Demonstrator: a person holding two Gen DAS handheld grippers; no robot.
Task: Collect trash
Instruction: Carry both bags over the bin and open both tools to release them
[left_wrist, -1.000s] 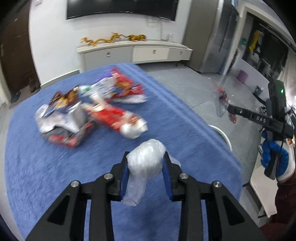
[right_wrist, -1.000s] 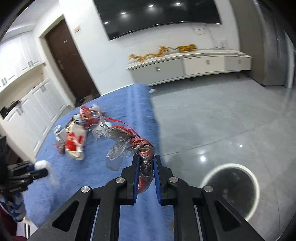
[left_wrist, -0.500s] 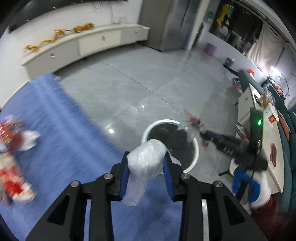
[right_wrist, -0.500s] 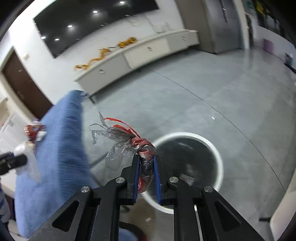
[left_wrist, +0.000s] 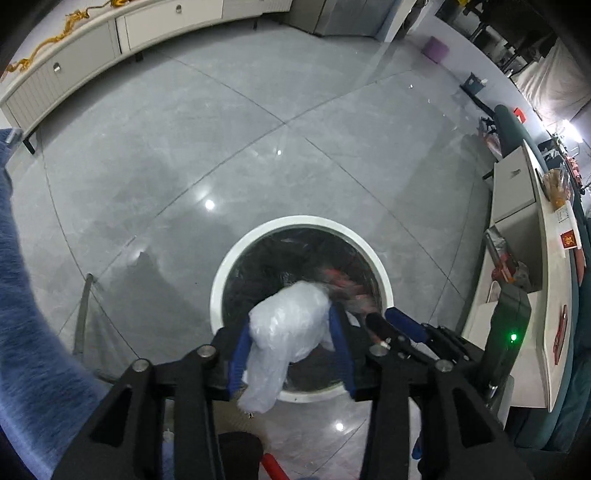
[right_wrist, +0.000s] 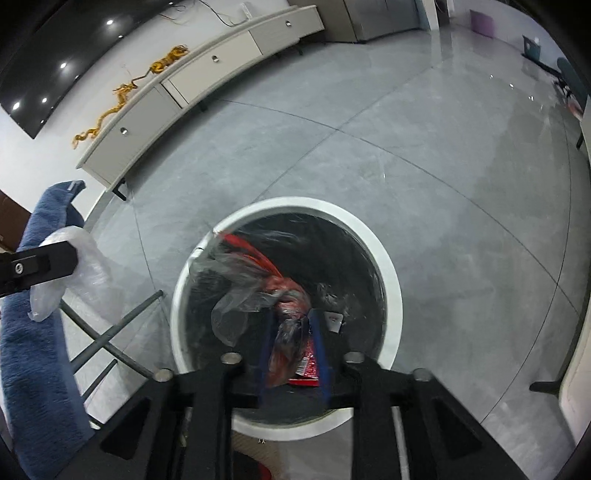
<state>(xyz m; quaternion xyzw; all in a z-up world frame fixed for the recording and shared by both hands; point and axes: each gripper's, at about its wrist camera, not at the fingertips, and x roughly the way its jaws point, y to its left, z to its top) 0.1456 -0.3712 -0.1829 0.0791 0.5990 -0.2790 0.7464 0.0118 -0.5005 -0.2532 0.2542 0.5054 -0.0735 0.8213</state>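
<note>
Right up close in the left wrist view, the left gripper (left_wrist: 291, 347) points down over the bin, its jaws just been opening, and the white crumpled plastic bag (left_wrist: 284, 332) sits between the blue pads, one pad (left_wrist: 238, 350) close along its left side while the right pad stands a little off it; whether anything presses on it I cannot tell. Just beside it on the right, the right gripper (left_wrist: 391, 325) pokes in with its red wrapper, blurred

Over in the right wrist view, the right gripper (right_wrist: 291, 347) has also just been opening, and the red and clear wrapper (right_wrist: 291, 332) hangs loose in the gap between its fingers, directly above the bin mouth. At the left edge the bag (right_wrist: 85, 269) shows again, bulging past the left gripper's black finger, in front of the blue cloth (right_wrist: 33, 332)

Below both, the white-rimmed round bin (left_wrist: 295, 225) with its dark liner stands on the glossy grey floor (left_wrist: 258, 129). Far back, a long pale cabinet (right_wrist: 207, 62) runs along the wall with a golden dragon ornament (right_wrist: 125, 88) on top
</note>
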